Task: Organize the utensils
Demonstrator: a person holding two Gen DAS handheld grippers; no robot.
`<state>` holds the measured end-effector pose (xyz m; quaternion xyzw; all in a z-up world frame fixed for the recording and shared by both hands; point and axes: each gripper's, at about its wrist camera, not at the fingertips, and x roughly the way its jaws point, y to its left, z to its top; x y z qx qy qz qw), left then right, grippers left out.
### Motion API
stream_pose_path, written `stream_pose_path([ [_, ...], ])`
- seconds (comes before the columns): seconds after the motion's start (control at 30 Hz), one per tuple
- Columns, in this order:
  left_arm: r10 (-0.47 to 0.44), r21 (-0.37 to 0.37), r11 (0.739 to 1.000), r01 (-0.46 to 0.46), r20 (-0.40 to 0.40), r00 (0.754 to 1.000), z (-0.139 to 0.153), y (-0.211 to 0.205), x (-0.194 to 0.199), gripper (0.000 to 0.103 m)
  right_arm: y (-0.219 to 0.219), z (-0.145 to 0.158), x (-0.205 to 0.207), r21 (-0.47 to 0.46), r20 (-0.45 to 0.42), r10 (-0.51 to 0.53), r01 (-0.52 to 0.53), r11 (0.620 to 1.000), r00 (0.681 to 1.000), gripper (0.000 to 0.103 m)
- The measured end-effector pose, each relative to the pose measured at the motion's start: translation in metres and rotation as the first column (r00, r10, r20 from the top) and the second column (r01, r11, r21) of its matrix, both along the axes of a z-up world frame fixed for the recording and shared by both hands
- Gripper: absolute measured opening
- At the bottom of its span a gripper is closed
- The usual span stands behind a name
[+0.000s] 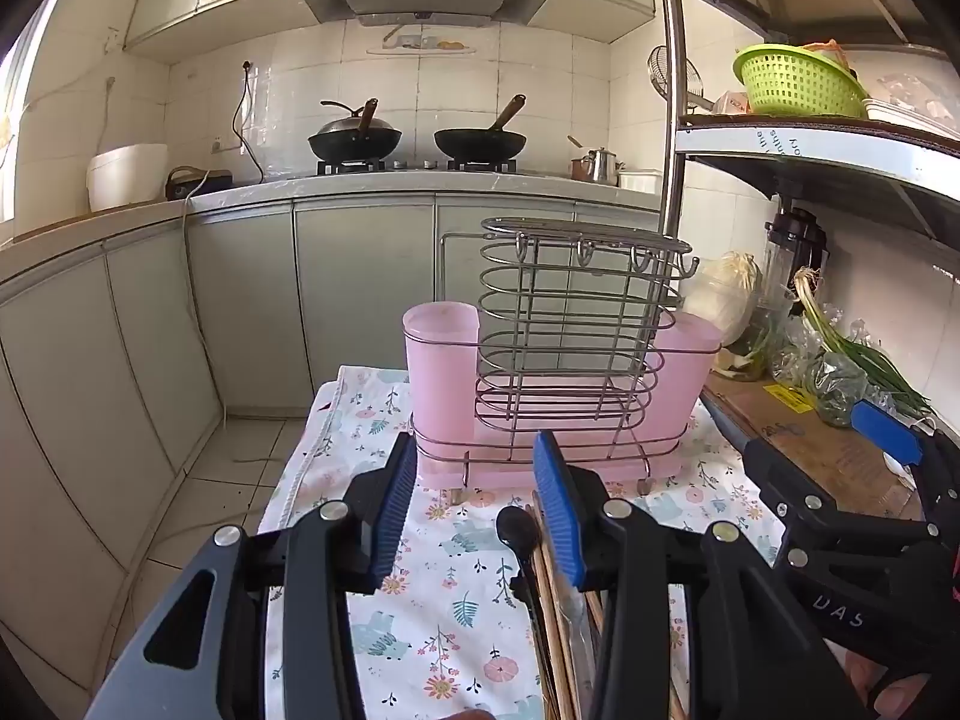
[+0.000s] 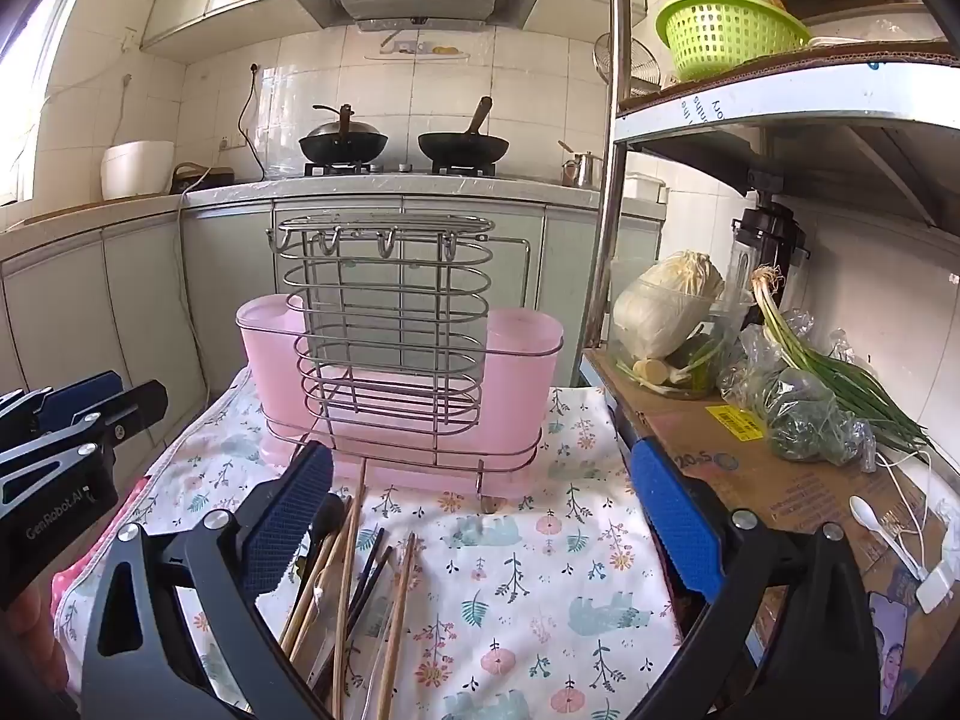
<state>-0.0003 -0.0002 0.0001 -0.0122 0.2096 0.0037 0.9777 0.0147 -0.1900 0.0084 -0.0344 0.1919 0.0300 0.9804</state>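
Both grippers hover with jaws apart — left gripper point(image 1: 477, 501), right gripper point(image 2: 480, 516) — holding nothing. The chopsticks point(image 2: 348, 576) lie loose on the floral cloth point(image 2: 540, 600) near the pink utensil rack point(image 2: 396, 372).

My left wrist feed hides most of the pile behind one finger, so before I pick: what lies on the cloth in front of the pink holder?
Observer: Several wooden chopsticks lie fanned on the cloth, with darker sticks among them.
Operator: Is the right gripper holding anything?
Observer: No. The right gripper is open, with only cloth between its fingers.
Operator: Any utensil off the cloth?
Observer: A white spoon lies on the cardboard to the right.
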Motion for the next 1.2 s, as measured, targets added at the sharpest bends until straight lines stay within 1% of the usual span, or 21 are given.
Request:
stream_pose_path([
  [0.33,0.001,-0.008,1.0,-0.001,0.001,1.0,0.0003,0.0001,-0.0001,0.04,-0.0002,0.001,-0.0009,0.005,0.005,0.001,-0.001,1.0,1.0,0.1],
  [0.53,0.004,-0.013,1.0,-0.004,-0.003,1.0,0.0058,0.0005,-0.0028,0.04,0.0001,0.0004,0.0002,0.005,0.002,-0.001,0.001,1.0,1.0,0.1],
  [0.57,0.005,-0.014,1.0,-0.005,-0.002,1.0,0.002,0.0009,-0.0006,0.04,-0.0007,0.0001,0.0001,0.005,0.001,-0.001,0.001,1.0,1.0,0.1],
  [0.93,0.006,-0.021,1.0,-0.006,-0.003,1.0,0.003,0.0029,-0.0001,0.04,0.0002,-0.0016,0.0004,0.002,0.003,-0.002,0.002,1.0,1.0,0.1],
  [1.2,0.007,-0.025,1.0,-0.007,0.0,1.0,0.0078,0.0027,-0.0026,0.04,0.0014,0.0012,-0.0017,0.002,0.005,-0.002,0.002,1.0,1.0,0.1],
])
